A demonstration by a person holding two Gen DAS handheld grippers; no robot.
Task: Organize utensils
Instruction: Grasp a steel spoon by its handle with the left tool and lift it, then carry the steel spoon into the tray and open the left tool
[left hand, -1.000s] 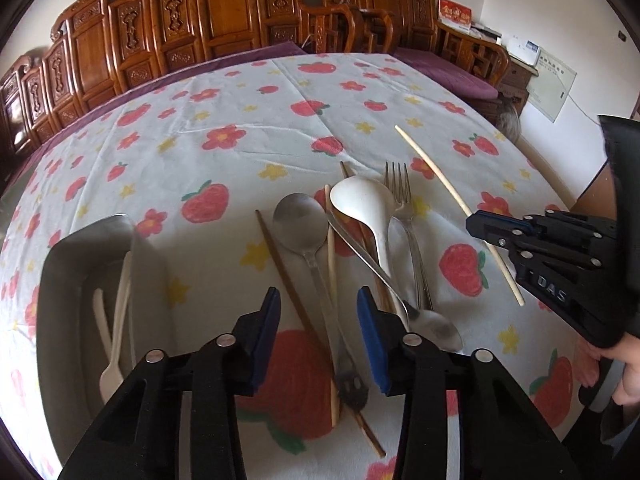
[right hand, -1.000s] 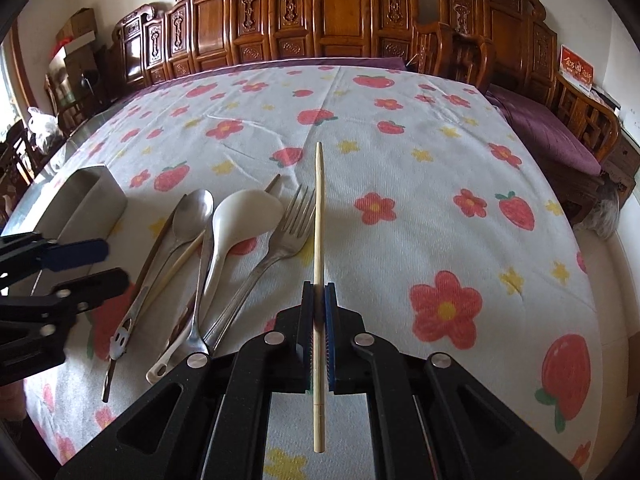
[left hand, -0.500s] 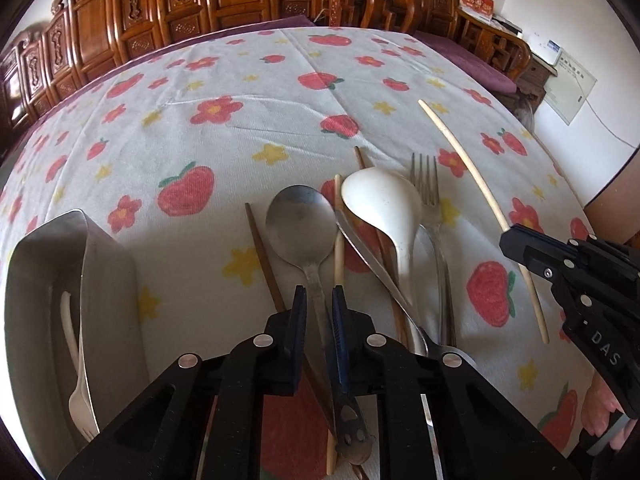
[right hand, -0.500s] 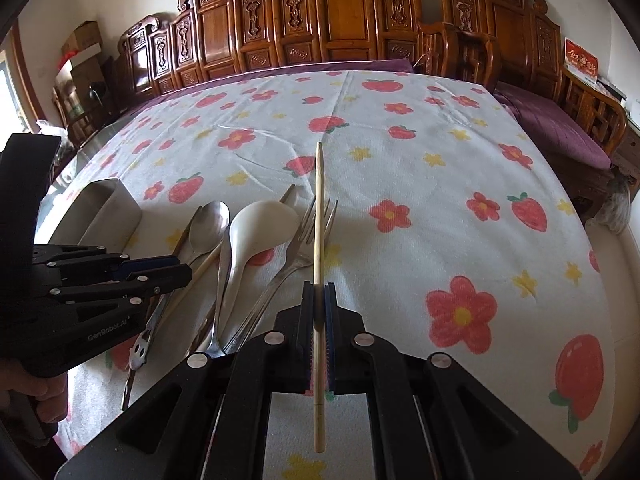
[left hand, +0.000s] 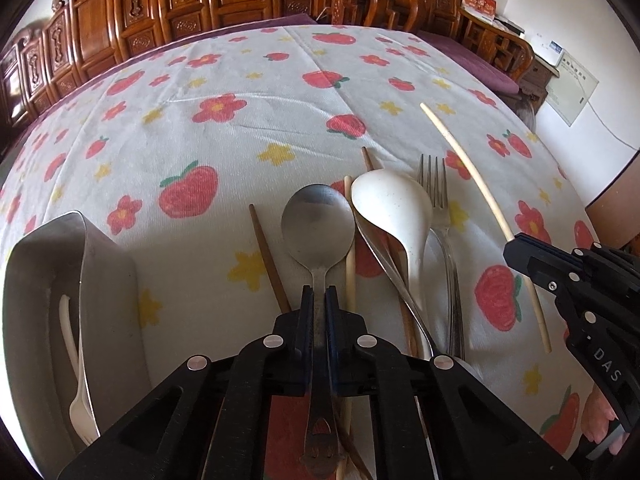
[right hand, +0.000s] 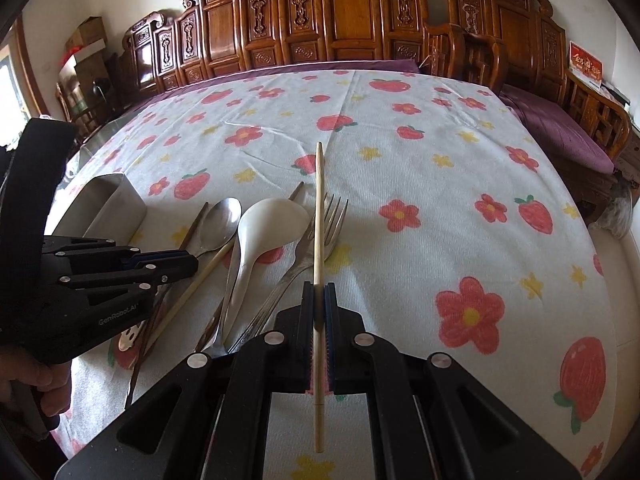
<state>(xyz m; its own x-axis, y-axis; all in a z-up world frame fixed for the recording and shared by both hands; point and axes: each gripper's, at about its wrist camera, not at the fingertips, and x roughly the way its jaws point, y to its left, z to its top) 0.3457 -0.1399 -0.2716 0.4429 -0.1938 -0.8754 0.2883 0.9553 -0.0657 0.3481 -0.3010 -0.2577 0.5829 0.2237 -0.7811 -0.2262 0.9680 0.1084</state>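
Note:
My left gripper (left hand: 319,300) is shut on the handle of a metal spoon (left hand: 318,232), whose bowl points away over the tablecloth. My right gripper (right hand: 319,296) is shut on a pale chopstick (right hand: 319,216) and holds it above the cloth; the chopstick also shows in the left wrist view (left hand: 480,196). A white ladle spoon (left hand: 394,212), a metal fork (left hand: 438,208), a second pale chopstick (left hand: 350,264) and brown chopsticks (left hand: 268,260) lie beside the spoon. A metal holder (left hand: 48,280) at the left holds a white plastic fork (left hand: 78,380).
The round table carries a strawberry and flower cloth (right hand: 440,184). Carved wooden chairs (right hand: 352,28) ring its far side. The left gripper's body (right hand: 92,280) shows at the left of the right wrist view. A purple cushion (right hand: 560,128) lies at the right.
My left gripper moved down over the metal spoon's handle and shut on it. My right gripper stayed shut on the pale chopstick and lifted it slightly.

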